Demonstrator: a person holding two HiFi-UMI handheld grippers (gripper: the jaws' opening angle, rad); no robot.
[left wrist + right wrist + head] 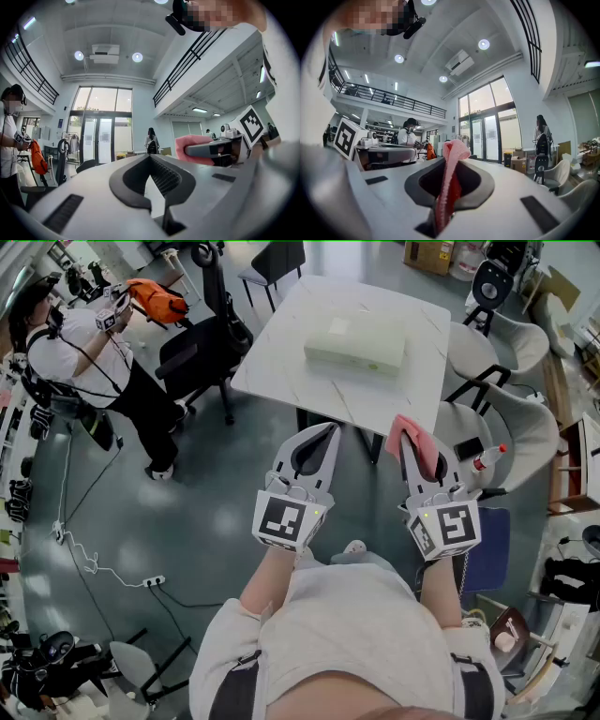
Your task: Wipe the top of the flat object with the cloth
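Left claw (325, 431) (150, 158): closed tip to tip, nothing between the jaws; held in the air, in the head view just short of the bench's near edge.

Right claw (410, 433) (452, 159): clamped on a pink terry cloth (419, 448) (450, 185); level with the left claw, at its 3 o'clock, well apart from it. Cloth stands up past the jaw tips and folds over at the top.

Pale green flat rectangular block (356, 341): lies flat on a white marble-patterned bench (281, 352), at 12 o'clock from both claws, toward the bench's far right part. Untouched by either claw and well apart from the cloth.

Surroundings: black office chair (202, 343) at the bench's 9 o'clock; standing person in a white shirt (75, 352) at 10 o'clock, holding up an orange bundle (155, 298).
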